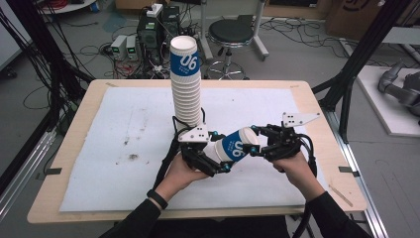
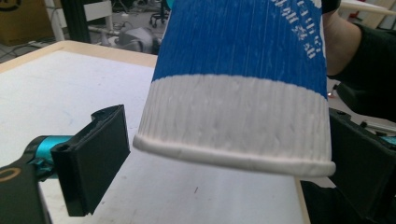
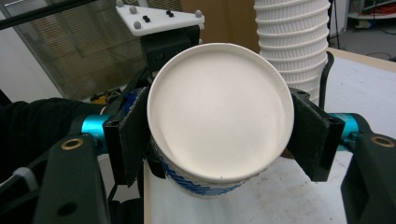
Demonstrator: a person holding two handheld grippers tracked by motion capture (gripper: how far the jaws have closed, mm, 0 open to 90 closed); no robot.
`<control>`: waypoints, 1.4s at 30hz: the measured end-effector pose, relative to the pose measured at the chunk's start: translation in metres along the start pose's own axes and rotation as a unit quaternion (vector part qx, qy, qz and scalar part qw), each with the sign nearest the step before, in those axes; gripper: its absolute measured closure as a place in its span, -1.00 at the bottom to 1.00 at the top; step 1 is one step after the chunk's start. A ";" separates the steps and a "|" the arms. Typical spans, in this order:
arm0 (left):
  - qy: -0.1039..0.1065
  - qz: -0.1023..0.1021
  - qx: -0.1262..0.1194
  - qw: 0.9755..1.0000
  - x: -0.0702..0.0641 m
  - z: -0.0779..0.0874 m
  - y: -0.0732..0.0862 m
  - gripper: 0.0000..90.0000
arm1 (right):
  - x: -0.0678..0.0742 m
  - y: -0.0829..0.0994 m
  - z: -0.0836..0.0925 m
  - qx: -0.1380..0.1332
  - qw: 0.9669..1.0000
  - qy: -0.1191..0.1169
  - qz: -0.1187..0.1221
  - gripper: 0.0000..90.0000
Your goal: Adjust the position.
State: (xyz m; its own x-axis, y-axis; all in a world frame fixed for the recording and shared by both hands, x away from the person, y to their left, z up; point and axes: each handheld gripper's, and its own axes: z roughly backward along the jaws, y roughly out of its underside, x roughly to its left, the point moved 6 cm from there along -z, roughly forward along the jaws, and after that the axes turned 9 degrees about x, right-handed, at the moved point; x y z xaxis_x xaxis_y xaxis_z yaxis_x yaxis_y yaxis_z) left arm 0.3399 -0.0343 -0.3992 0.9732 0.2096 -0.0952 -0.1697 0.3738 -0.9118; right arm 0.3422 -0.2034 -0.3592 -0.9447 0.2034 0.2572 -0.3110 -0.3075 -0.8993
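Overhead: wooden tabletop under stained white sheet; grey floor with cables and stool beyond. Cup lies between both tongs: right tongs clamp its base, left tongs wide around its rim. Stack just behind.

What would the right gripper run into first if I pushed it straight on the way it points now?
Probably the left gripper. The right gripper points leftward, clamped on the base end of the paper cup, whose rim end sits between the left gripper's open jaws. The cup stack appears farther back, though depth is unclear.
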 end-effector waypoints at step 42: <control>-0.012 -0.065 0.123 0.990 0.000 0.014 -0.002 -0.65 | -0.002 0.017 -0.013 0.138 0.989 0.027 0.051 -0.38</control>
State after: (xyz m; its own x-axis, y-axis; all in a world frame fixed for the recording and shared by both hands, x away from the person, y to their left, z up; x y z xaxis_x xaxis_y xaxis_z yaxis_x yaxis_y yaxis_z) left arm 0.3382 -0.0222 -0.3919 0.9857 0.1661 0.0288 -0.0791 0.6066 -0.7911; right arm 0.3399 -0.1967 -0.3792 -0.9679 0.2058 0.1445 -0.2386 -0.5700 -0.7863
